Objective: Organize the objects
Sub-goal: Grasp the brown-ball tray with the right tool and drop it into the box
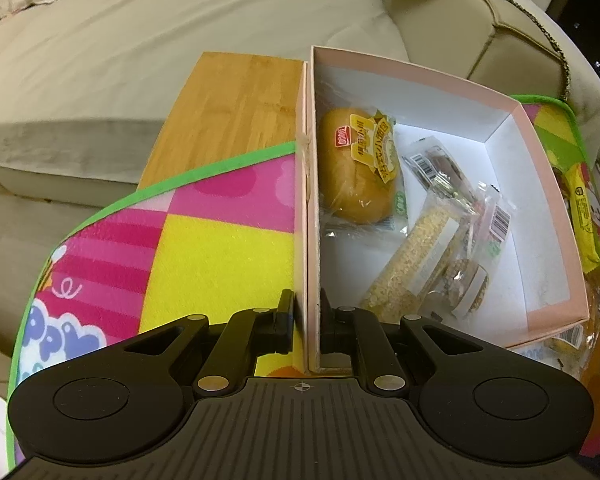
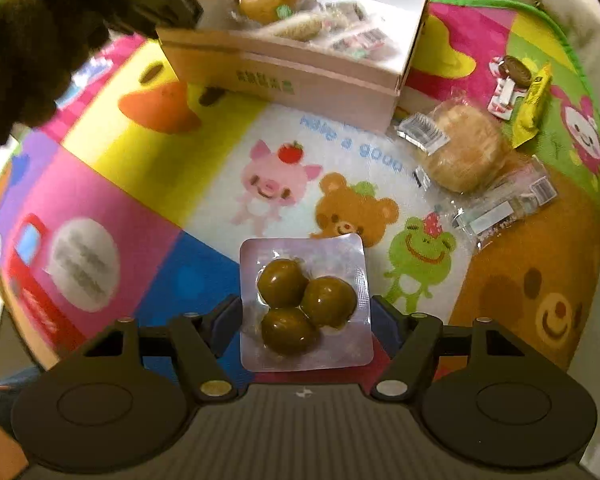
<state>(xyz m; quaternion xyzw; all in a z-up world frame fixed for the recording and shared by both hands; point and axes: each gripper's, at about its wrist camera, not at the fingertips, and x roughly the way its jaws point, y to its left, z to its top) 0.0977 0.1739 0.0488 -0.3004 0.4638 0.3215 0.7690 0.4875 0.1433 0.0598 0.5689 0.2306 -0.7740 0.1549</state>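
Snack packet (image 2: 304, 304) with three green-brown balls sits between the right gripper (image 2: 305, 316) fingers, which press its two side edges above the colourful mat (image 2: 140, 184). Beyond it stands the pink box (image 2: 300, 76) of wrapped snacks; the left gripper (image 1: 307, 320) is clamped on the box's wall.

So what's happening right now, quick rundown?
Left gripper clamped on pink box wall. Right gripper jaws around olive packet, grip unconfirmed. Snacks remain on mat; path clear.
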